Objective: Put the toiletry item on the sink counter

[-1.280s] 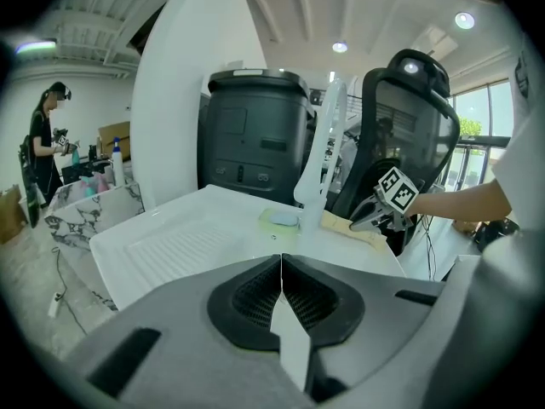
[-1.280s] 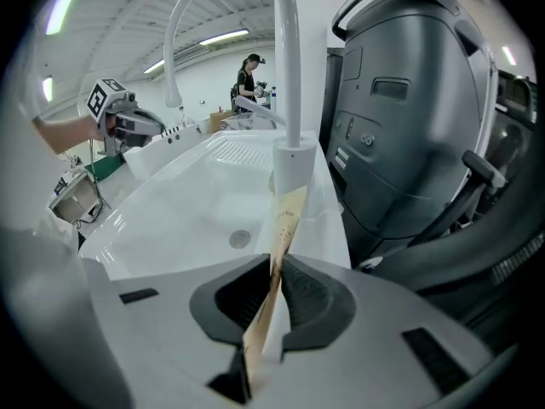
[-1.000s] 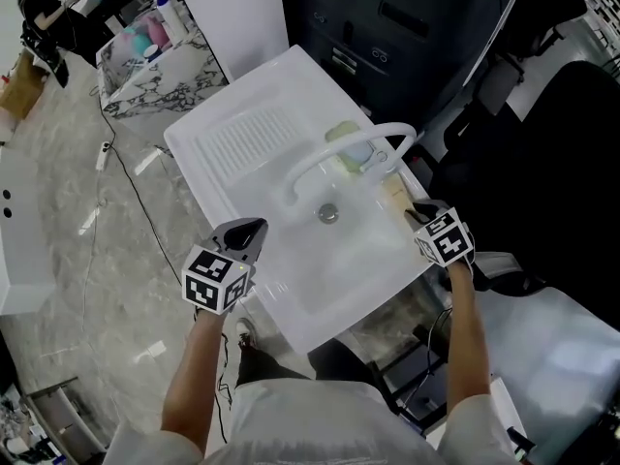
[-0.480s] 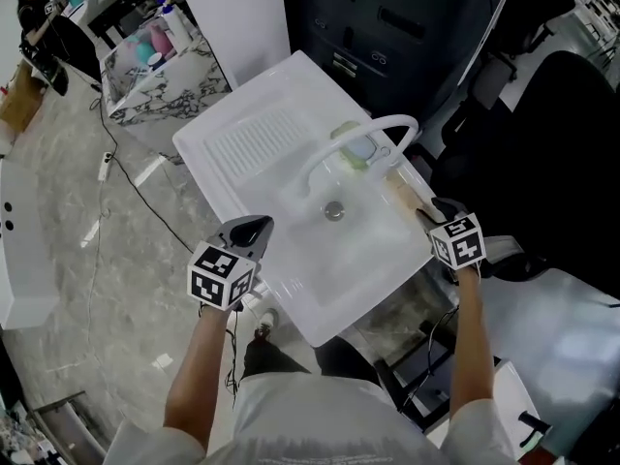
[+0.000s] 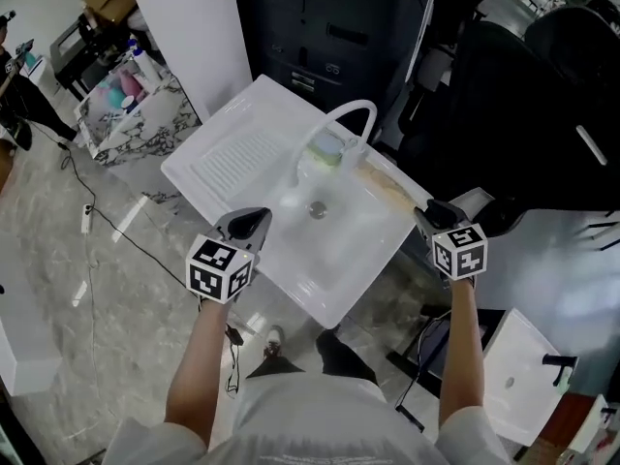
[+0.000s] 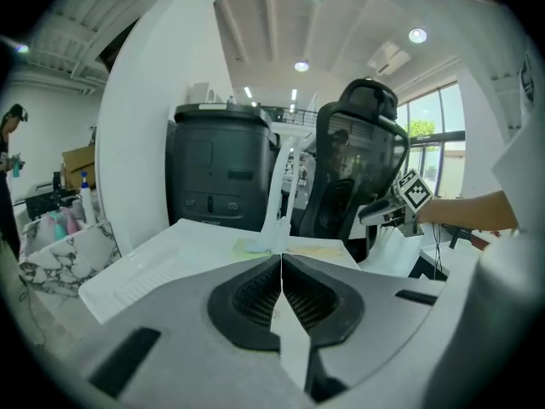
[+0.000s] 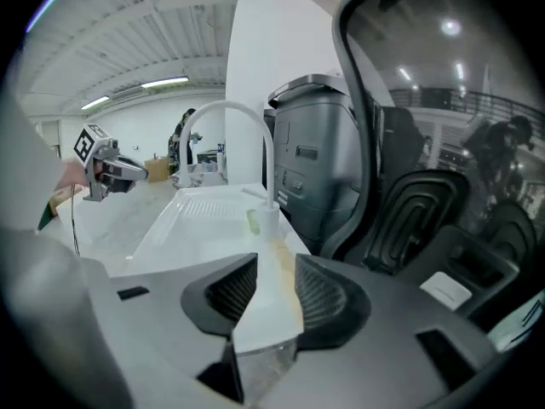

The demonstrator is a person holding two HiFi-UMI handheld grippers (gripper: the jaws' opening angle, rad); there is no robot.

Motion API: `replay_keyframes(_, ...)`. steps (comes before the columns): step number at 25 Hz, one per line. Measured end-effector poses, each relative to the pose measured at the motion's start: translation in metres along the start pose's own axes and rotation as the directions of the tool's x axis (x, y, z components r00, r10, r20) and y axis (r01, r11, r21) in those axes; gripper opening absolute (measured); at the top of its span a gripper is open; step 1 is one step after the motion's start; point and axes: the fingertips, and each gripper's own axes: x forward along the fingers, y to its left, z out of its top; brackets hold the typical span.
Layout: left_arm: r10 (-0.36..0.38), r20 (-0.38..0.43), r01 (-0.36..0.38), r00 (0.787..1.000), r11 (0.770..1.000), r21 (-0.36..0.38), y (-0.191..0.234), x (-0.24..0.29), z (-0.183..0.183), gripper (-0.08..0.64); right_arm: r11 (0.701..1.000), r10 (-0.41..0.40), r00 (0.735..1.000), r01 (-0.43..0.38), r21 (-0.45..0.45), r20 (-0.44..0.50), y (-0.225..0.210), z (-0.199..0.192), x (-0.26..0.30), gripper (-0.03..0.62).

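Two hand-held grippers at one white sink counter point(image 5: 199, 168), one tan toiletry item point(image 5: 387, 190) lying flat on its right rim.

One faucet point(image 5: 344, 119), one pale green item point(image 5: 326, 149) at its base, one drain point(image 5: 317, 209); the left hand-held gripper point(image 5: 254, 223), near the front rim, has its jaws pressed together on nothing; the right hand-held gripper point(image 5: 424, 211), just off the right rim near the toiletry item, has its jaws apart and closing, gripping nothing; only the head view shows the drain; each gripper view shows the other gripper across the basin, and ceiling lights overhead.
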Motion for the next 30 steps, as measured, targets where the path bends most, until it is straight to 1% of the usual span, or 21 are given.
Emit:
replay_keyframes(2,-0.023,0.022,0.022,1.000,0.999,0.025,-0.006,-0.009,0.009,0.011,0.999,-0.040,0.999,0.040,-0.002,0.022,0.008,0.002,-0.025,0.120)
replay_keyframes(6,-0.067,0.053,0.063,0.996,0.995,0.073,-0.021,-0.029,0.017,0.011,0.993,-0.114,0.991,0.114,0.011,0.074,0.031,0.003,-0.075,0.040)
replay_keyframes(8,-0.087,0.070,0.080,0.994,0.992,0.094,-0.028,-0.040,0.019,0.011,0.991,-0.132,0.986,0.130,0.027,0.100,0.045,0.003,-0.097,-0.001)
replay_keyframes(12,-0.121,0.103,0.108,0.987,0.987,0.123,-0.043,-0.061,0.026,0.011,0.986,-0.162,0.977,0.156,0.052,0.140,0.075,0.001,-0.138,-0.002)
replay_keyframes(17,-0.174,0.146,0.149,0.974,0.975,0.165,-0.065,-0.084,0.037,0.011,0.972,-0.236,0.955,0.229,0.054,0.179,0.104,-0.002,-0.188,-0.003)
replay_keyframes(20,-0.208,0.166,0.175,0.964,0.965,0.194,-0.080,-0.098,0.043,0.011,0.960,-0.281,0.938,0.275,0.055,0.202,0.122,-0.002,-0.216,-0.003)
replay_keyframes(24,-0.259,0.189,0.211,0.947,0.948,0.238,-0.099,-0.119,0.049,0.011,0.939,-0.345,0.909,0.338,0.069,0.234,0.146,0.000,-0.250,-0.003)
replay_keyframes(30,-0.313,0.217,0.249,0.925,0.928,0.278,-0.116,-0.153,0.055,0.011,0.920,-0.391,0.877,0.381,0.091,0.281,0.185,0.010,-0.286,-0.003)
